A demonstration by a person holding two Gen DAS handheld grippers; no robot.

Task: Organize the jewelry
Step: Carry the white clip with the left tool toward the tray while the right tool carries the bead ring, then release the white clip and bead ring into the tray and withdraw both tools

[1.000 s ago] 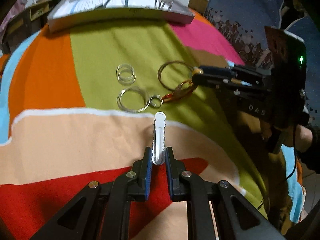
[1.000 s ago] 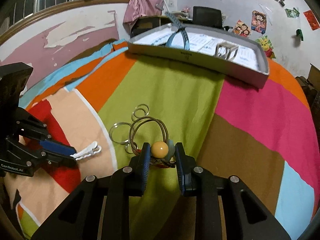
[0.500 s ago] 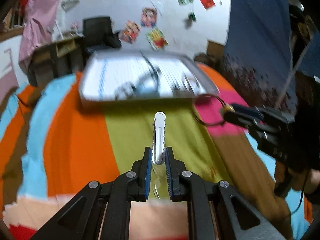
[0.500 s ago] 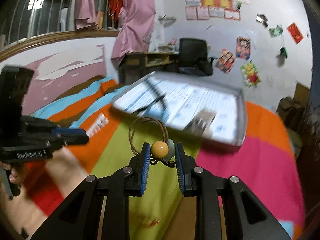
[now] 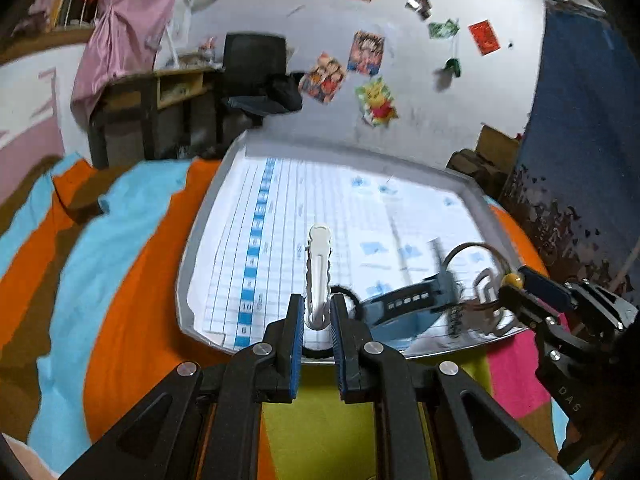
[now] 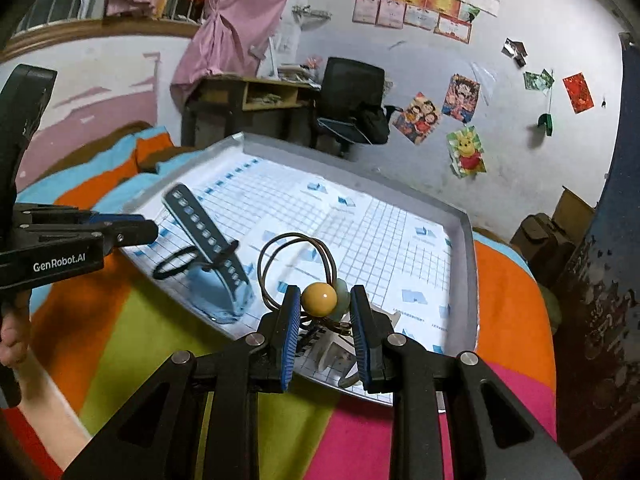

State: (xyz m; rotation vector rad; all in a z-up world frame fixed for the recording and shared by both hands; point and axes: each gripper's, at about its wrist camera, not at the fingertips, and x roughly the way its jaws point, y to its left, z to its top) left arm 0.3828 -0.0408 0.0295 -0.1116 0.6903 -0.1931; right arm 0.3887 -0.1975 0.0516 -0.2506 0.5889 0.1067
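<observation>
A white hair clip, long axis pointing to 12 o'clock, is pinched in the left gripper jaws over the tray's near edge. At 3 o'clock, right gripper jaws clamp a beaded wire bracelet.

In the tray, the watch lies left of the bracelet.

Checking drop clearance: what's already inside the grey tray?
Inside the grey paper-lined tray: a blue watch with perforated strap, a black elastic hair tie and a whitish, unclear item mostly hidden behind the right gripper, which holds a yellow-beaded wire bracelet.
</observation>
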